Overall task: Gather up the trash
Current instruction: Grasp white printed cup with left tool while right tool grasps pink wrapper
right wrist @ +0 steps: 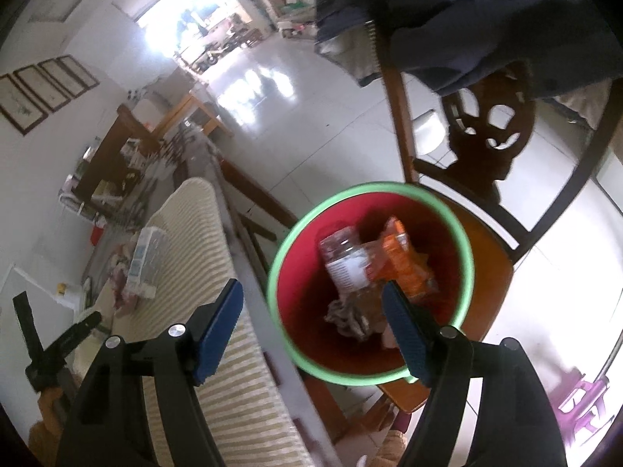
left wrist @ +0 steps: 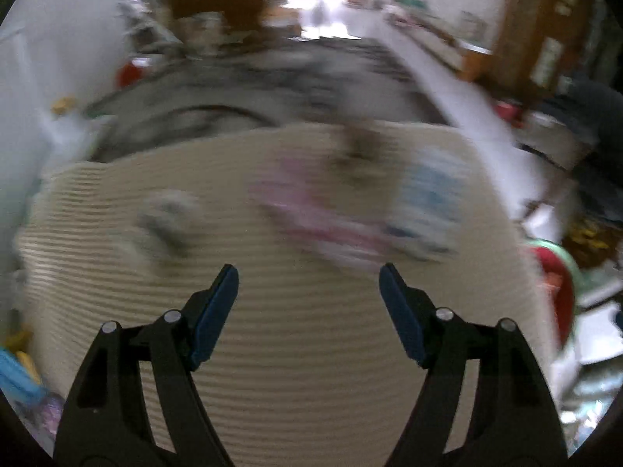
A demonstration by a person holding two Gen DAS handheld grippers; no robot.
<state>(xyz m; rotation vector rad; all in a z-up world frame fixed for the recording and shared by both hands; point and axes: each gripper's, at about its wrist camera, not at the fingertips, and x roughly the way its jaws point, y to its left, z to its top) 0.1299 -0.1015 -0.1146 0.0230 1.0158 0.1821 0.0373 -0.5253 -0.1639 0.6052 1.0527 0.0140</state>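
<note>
My left gripper [left wrist: 309,272] is open and empty above a beige ribbed mat [left wrist: 272,350]. The left wrist view is blurred. On the mat lie a pink wrapper [left wrist: 319,214], a blue-and-white packet [left wrist: 428,190], a grey crumpled piece [left wrist: 163,222] and a dark scrap [left wrist: 354,155]. My right gripper [right wrist: 313,288] is open and empty over a red bin with a green rim [right wrist: 463,249] on a wooden chair. In the bin lie a clear plastic jar [right wrist: 344,257], an orange wrapper [right wrist: 401,260] and crumpled paper [right wrist: 346,317].
The bin's edge [left wrist: 560,284] shows at the right of the left wrist view. The wooden chair [right wrist: 490,257] has dark clothing [right wrist: 467,11] draped on its back. The mat's table edge [right wrist: 249,272] runs beside the bin. The left gripper [right wrist: 58,342] shows at the far left. A cluttered shelf stands along the wall.
</note>
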